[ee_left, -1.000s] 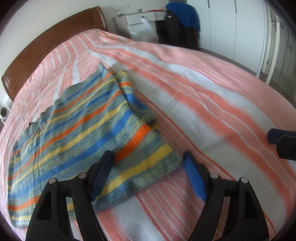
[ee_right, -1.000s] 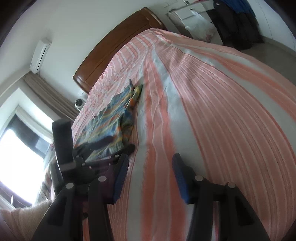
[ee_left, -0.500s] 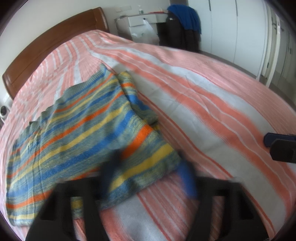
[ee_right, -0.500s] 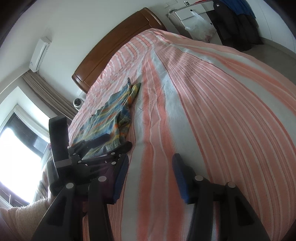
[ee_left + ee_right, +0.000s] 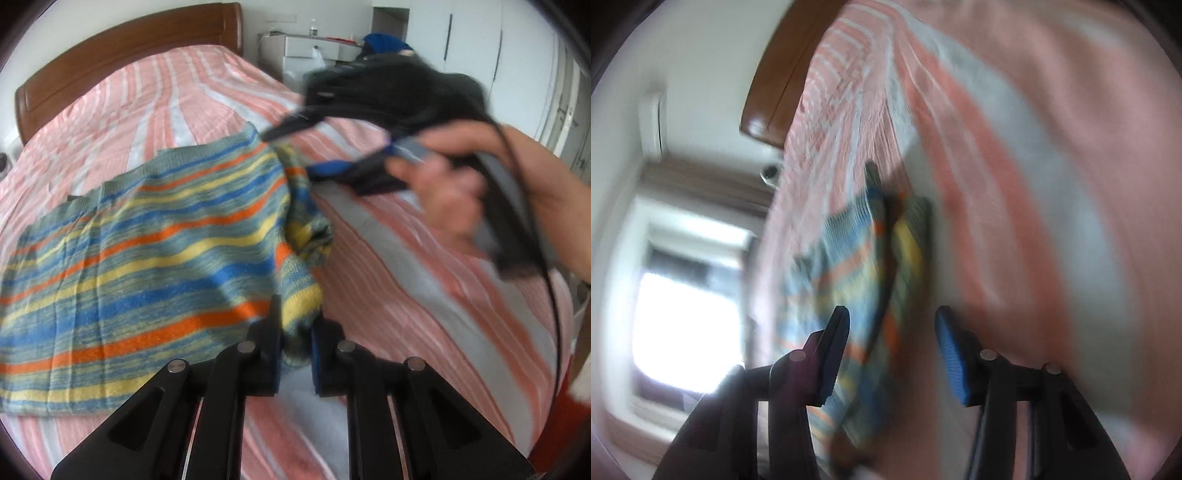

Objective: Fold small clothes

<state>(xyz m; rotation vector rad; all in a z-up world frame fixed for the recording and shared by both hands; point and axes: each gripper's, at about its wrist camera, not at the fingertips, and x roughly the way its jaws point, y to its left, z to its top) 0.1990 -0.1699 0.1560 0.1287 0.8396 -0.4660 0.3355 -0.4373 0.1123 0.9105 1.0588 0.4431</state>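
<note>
Bed [image 5: 424,258] with pink-and-white striped cover — striped knit garment [image 5: 147,236] spread directly on it.

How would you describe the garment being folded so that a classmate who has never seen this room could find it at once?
Start at the wide bed with the pink, white and grey striped cover and wooden headboard. On that cover lies a small knitted sweater, one corner pinched in the left gripper. Its blue, yellow and orange bands set it apart.

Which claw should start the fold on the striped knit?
Left. The left claw is already shut on the striped knit at its near corner; the right claw is open, holding nothing.
</note>
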